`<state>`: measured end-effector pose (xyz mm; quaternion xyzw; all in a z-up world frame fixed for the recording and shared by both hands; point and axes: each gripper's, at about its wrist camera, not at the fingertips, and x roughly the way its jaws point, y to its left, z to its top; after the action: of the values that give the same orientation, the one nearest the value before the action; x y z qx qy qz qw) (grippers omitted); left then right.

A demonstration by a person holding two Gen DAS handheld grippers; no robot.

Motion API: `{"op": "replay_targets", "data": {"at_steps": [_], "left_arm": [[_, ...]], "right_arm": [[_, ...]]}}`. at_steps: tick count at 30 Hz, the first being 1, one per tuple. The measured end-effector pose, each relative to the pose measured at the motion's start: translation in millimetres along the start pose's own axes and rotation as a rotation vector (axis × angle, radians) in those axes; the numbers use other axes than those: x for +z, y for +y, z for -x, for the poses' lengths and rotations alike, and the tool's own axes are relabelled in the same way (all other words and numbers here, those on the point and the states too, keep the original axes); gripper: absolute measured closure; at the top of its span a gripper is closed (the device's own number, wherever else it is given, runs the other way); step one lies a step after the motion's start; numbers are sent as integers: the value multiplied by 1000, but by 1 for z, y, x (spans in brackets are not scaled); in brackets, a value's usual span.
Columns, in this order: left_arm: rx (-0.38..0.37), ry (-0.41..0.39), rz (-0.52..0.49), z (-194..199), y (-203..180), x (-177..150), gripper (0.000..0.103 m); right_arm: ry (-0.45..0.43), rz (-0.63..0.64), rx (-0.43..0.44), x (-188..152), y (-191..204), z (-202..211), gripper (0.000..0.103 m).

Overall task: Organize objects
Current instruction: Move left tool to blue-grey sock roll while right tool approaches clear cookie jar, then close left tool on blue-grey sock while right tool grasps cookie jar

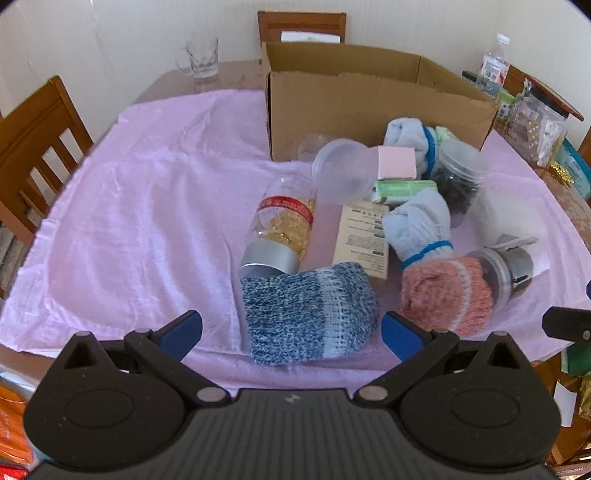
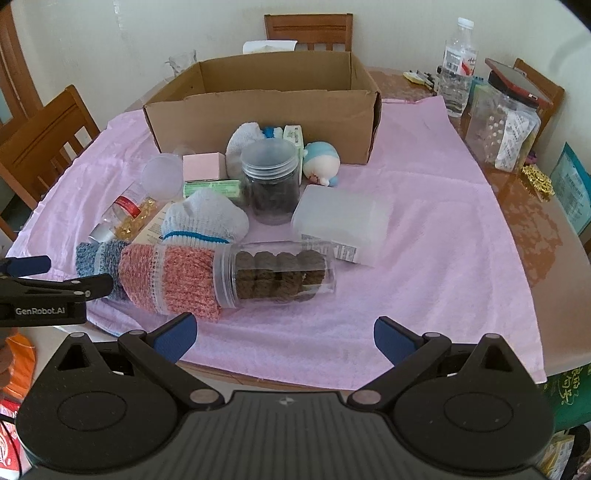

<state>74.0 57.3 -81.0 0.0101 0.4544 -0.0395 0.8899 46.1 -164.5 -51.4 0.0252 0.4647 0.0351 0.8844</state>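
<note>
Both claws are hanging released at the cloth's near edge: the left gripper [image 1: 291, 334] facing a fuzzy blue knit sock [image 1: 308, 314], the right gripper [image 2: 286, 338] facing bare pink cloth [image 2: 424, 258]. A smooth clear cookie jar [image 2: 277, 275] is lying at its 12 o'clock.

A home dining room: brown slatted wooden chairs [image 2: 308, 31] ring a glossy wooden table [image 2: 532, 206] under a pink cloth [image 2: 424, 229], cream walls behind at the frame's top.

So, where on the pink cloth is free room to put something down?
Free: the pink cloth left of the capsule bottle, and right of the white plastic box. Crowded: in front of the cardboard box.
</note>
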Motion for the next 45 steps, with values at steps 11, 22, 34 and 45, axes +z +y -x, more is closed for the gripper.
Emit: {"op": "replay_targets", "data": {"at_steps": [11,22,34,45], "left_arm": [[-73,39,1,-22,11,8,0],[-28,59,92,-18,19,5,0],[56,92,138,-27,8,9,0],[66,112,208,-33,10,10,0]], "right_arm": [[-1,-43,-42,19,9,-14,0],[33,0,-27,32,11,-44,0],[87,20,-48,37,-26,-59,0],[200,-10,-77,33,-38,-89,0]]}}
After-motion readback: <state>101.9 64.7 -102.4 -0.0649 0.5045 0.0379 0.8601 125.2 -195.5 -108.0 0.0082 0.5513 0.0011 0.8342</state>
